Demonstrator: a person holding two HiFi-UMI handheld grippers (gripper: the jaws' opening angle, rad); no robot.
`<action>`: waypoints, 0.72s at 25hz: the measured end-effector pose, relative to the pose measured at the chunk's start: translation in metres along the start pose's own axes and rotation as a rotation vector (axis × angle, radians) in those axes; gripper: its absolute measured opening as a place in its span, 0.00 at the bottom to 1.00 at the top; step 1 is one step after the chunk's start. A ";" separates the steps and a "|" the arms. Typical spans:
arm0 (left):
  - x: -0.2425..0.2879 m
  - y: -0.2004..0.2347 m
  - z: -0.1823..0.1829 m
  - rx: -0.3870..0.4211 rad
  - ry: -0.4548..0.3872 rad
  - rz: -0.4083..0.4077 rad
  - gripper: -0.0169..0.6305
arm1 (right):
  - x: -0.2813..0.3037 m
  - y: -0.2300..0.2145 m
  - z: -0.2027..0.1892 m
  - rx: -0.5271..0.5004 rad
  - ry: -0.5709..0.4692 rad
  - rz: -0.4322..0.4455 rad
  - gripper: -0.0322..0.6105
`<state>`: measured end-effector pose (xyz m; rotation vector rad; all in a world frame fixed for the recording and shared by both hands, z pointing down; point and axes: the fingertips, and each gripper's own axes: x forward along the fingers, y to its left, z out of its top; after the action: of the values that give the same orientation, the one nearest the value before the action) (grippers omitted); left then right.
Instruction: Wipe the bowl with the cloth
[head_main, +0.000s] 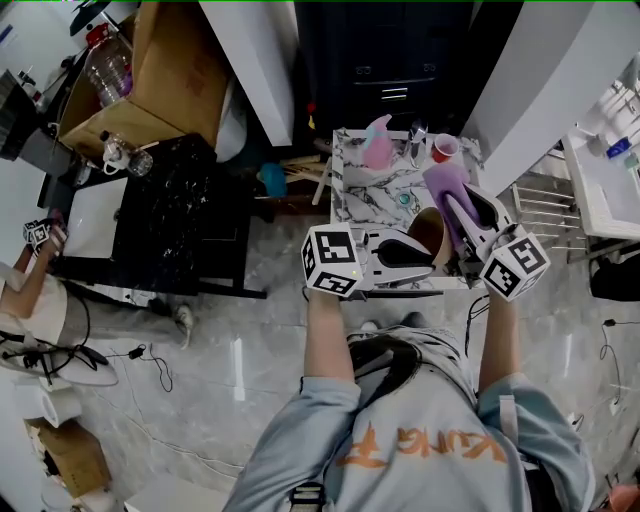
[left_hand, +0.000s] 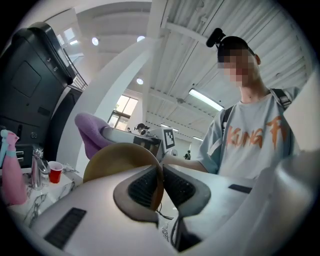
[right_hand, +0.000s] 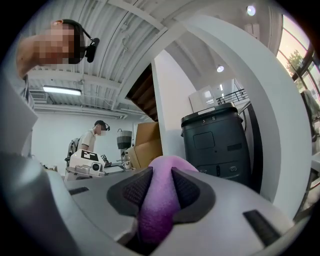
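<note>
The bowl (left_hand: 112, 160), rim-clamped in the left tool (left_hand: 161, 186), should be braced while the cloth (right_hand: 159, 205), gripped by the right tool (right_hand: 161, 186), is swept inside the bowl.

shirt (left_hand: 255, 140) | orange print "KUNG F", last letters cut off at the edge | head view: "KUNG" upside down on shirt front (head_main: 420, 445)

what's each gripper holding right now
Left gripper: closed on the rim of the bowl.
Right gripper: closed on the purple cloth.
</note>
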<state>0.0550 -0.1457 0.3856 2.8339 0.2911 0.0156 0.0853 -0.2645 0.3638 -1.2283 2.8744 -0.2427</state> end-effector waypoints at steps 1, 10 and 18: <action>0.000 -0.003 0.001 0.005 -0.005 -0.017 0.08 | 0.000 -0.001 0.000 0.010 -0.004 0.010 0.24; -0.005 -0.022 0.014 0.034 -0.069 -0.117 0.08 | 0.000 -0.005 0.000 0.122 -0.046 0.078 0.25; -0.013 -0.038 0.039 0.099 -0.173 -0.185 0.08 | -0.003 -0.009 0.002 0.168 -0.077 0.101 0.24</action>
<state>0.0366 -0.1241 0.3372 2.8690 0.5270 -0.2890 0.0940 -0.2693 0.3629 -1.0388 2.7739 -0.4153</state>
